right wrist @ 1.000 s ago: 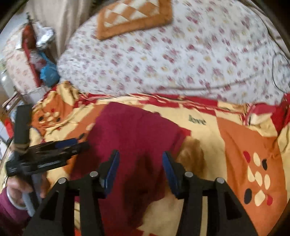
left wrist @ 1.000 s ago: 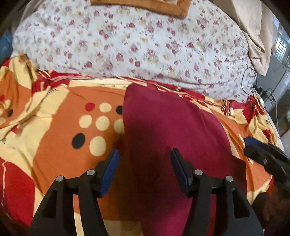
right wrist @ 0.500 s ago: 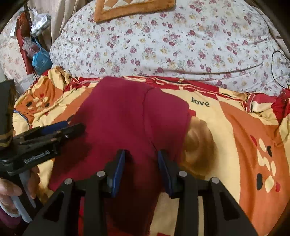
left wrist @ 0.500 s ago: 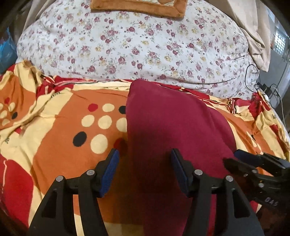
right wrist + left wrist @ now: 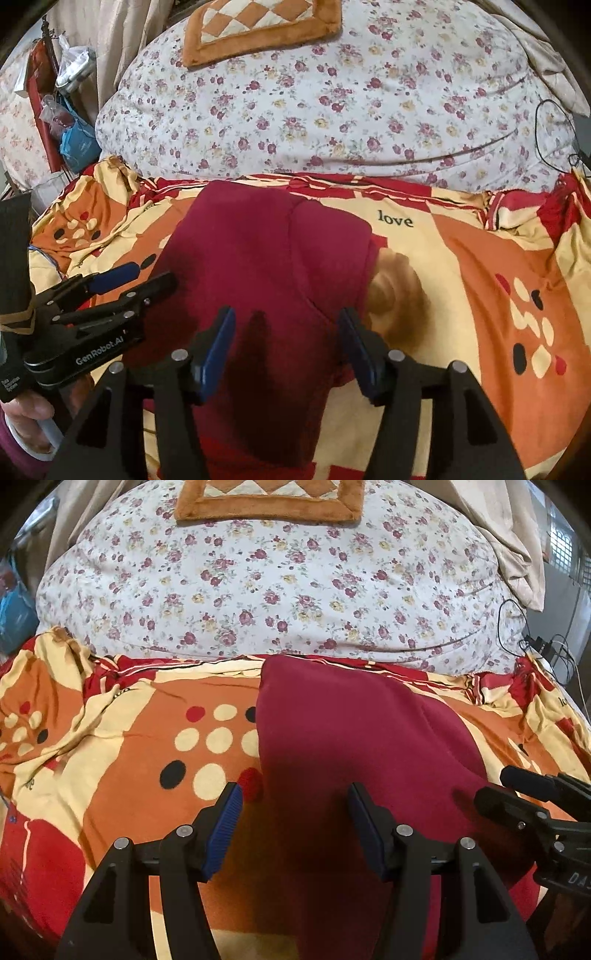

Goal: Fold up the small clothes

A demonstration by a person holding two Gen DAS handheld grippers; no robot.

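A dark red garment [image 5: 351,731] lies folded into a long strip on the patterned orange, red and cream bedspread [image 5: 129,775]; it also shows in the right wrist view [image 5: 266,258]. My left gripper [image 5: 295,823] is open and empty, low over the garment's near left edge. My right gripper [image 5: 286,339] is open and empty above the garment's near right part. Each gripper appears in the other's view: the right gripper [image 5: 532,794] at the right edge, the left gripper [image 5: 122,288] at the left.
A big floral quilt [image 5: 277,583] bulges behind the garment, with an orange checked mat [image 5: 266,502] on top. Cables and a charger [image 5: 535,642] lie at the far right. Bags and clutter [image 5: 70,122] hang beside the bed at the left.
My right gripper's jaws have opened wide after being nearly closed half a second ago. Both grippers have drawn back slightly from the garment, which now lies flat.
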